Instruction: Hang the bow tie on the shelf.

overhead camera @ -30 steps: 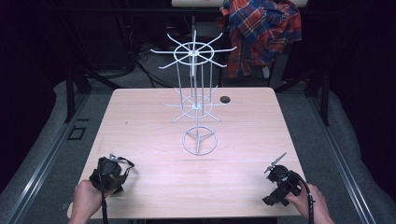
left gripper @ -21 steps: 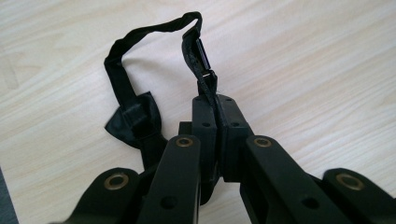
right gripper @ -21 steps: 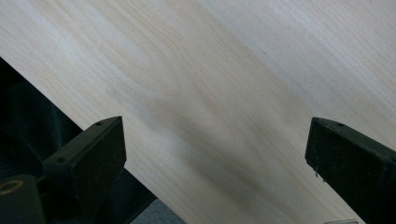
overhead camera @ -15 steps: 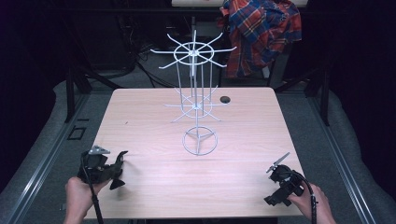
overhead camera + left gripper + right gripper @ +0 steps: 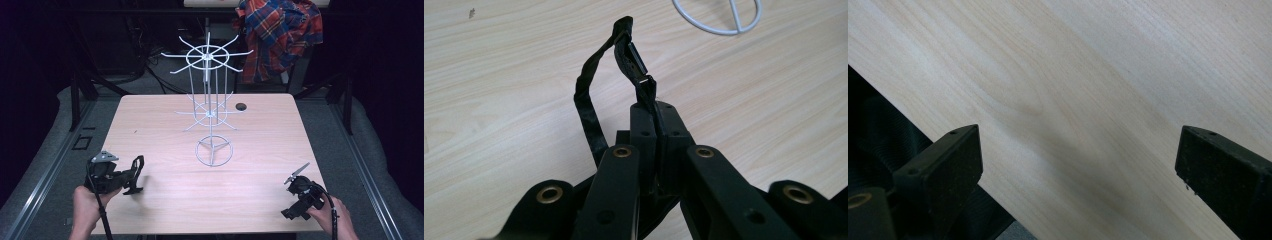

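Left gripper (image 5: 131, 176) at near-left of table (image 5: 160, 125), jaws pressed together on black strap (image 5: 624, 55); strap loops up from jaws, small buckle-like piece at top of loop. Left hand (image 5: 89, 202) grips it from table edge. Right gripper (image 5: 292, 212) at near-right corner, jaws spread wide, nothing between them, bare wood below. Right hand (image 5: 334, 217) behind it. White wire rack (image 5: 210, 107) stands mid-table, ring base near strap. Plaid shirt (image 5: 280, 35) hangs beyond far edge.
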Tool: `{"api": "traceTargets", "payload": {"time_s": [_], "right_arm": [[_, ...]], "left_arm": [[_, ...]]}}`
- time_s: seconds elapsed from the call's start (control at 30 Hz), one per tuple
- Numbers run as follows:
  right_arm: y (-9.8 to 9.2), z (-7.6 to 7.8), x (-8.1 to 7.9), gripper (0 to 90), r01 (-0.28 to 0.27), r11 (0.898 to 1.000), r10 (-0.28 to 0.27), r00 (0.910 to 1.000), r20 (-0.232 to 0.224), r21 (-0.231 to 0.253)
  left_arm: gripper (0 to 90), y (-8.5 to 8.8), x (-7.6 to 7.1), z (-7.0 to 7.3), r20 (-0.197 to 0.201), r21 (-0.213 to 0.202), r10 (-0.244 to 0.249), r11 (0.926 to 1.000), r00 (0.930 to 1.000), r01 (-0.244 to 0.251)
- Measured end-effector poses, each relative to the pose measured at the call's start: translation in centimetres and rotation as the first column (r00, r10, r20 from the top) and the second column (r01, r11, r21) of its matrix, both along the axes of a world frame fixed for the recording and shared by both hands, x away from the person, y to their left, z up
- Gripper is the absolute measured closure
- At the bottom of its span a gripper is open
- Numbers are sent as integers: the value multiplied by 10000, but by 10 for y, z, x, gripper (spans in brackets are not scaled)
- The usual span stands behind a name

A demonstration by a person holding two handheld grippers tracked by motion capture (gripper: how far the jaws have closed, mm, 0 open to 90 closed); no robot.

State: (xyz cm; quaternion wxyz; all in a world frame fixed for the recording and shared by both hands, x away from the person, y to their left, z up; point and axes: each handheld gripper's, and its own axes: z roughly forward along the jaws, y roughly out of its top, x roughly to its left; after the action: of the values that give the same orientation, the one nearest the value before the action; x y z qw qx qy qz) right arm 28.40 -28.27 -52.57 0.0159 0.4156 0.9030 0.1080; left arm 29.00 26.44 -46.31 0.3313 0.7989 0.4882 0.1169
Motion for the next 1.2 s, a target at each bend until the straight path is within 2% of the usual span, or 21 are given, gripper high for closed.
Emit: {"api": "traceTargets", "payload": {"time_s": [0.07, 0.17, 0.23, 0.37, 0.57, 0.6, 0.7, 0.77, 0.83, 0.9, 1.03, 1.2], "right_arm": [[1, 1, -2, 45, 43, 10000, -43, 10000, -43, 75], [1, 2, -3, 45, -73, 9998, 74, 10000, 65, -169], [1, -1, -3, 45, 89, 9999, -90, 9999, 64, 75], [-1, -2, -2, 45, 82, 10000, -82, 10000, -29, 26], [-2, 2, -3, 45, 28, 10000, -28, 9999, 139, 18], [-1, 3, -3, 45, 6, 10000, -6, 10000, 83, -45], [-1, 2, -2, 45, 6, 10000, -6, 9998, 183, -16], [-1, 1, -1, 45, 17, 10000, -18, 9999, 140, 67], [-1, -1, -1, 45, 197, 9995, -202, 9996, 212, 230], [-1, -1, 0, 45, 142, 9999, -142, 9999, 29, 90], [-1, 0, -2, 45, 155, 9998, -156, 9997, 198, 80], [0, 0, -2, 45, 171, 9999, -171, 9997, 168, -12]], "left_arm": [[880, 0, -1, 3, 42, -53, -40, 10000, 10000, 40], [880, 0, 2, 5, 209, -204, 18, 9998, 9998, -14], [880, 0, 7, 7, 212, -333, -2, 9994, 9998, 9], [880, -3, 10, 8, 255, -399, -48, 9992, 9997, 59], [880, -7, 14, 15, 442, -682, -83, 9976, 9990, 113], [879, -8, 17, 16, 571, -888, 3, 9960, 9984, 47], [880, -9, 20, 17, 627, -910, -41, 9958, 9980, 98], [880, -8, 24, 18, 599, -1109, -57, 9938, 9982, 123], [880, -9, 26, 19, 656, -1138, -35, 9934, 9978, 109], [880, -11, 28, 21, 715, -1176, -86, 9929, 9974, 170], [880, -16, 31, 27, 930, -1245, -127, 9919, 9956, 243], [880, -19, 36, 34, 1058, -1298, -267, 9907, 9940, 404]]}}
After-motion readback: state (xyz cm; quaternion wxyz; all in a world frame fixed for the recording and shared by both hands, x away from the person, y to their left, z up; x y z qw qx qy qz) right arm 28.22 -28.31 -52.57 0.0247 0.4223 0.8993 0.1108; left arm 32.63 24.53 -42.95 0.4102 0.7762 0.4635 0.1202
